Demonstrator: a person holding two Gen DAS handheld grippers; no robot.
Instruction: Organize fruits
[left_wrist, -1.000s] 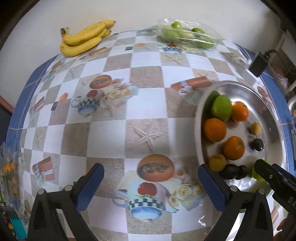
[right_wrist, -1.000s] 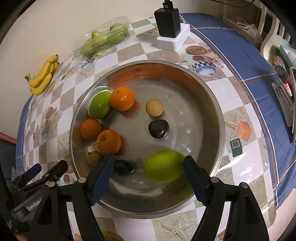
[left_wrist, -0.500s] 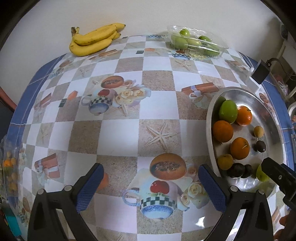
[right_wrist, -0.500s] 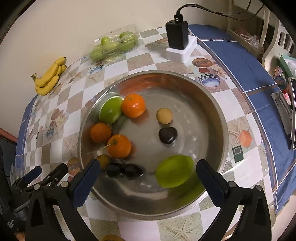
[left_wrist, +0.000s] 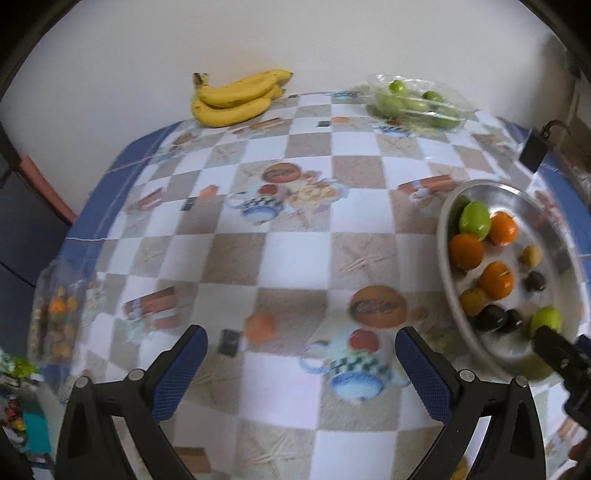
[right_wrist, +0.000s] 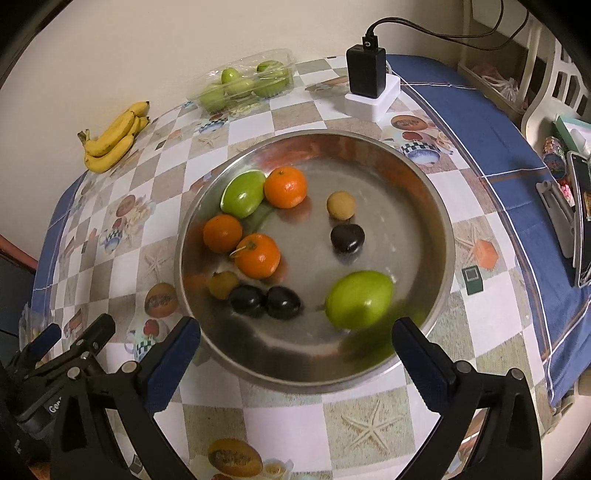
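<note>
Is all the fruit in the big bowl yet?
Not yet. Oranges and green fruit already sit in the metal bowl. Both the left tool and right tool are open and empty. The bananas and the packet of green fruit wait outside.

Black gripper (right_wrist: 295, 354) frames, blue textured pads on fingers (right_wrist: 173, 354), silver screws, white lettering
</note>
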